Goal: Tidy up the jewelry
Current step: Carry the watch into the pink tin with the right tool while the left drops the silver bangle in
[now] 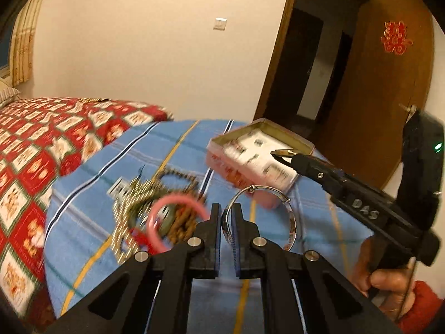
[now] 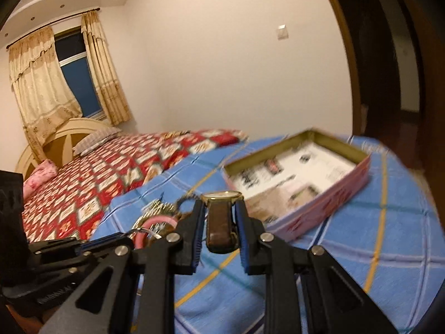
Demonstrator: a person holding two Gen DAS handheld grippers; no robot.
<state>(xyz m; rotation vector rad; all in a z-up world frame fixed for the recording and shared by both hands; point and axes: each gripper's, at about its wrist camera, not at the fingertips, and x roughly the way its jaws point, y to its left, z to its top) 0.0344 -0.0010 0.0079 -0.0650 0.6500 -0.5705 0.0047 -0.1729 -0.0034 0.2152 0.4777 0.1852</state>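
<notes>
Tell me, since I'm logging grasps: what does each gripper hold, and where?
Left gripper: silver bangle, by its band. Right gripper: watch, by its brown strap.

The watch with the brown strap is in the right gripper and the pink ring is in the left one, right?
Not quite. The left gripper is shut on the silver bangle, not the pink ring, which lies with the pile of jewelry on the blue cloth; the left wrist view shows this. The right gripper does hold the watch.
</notes>
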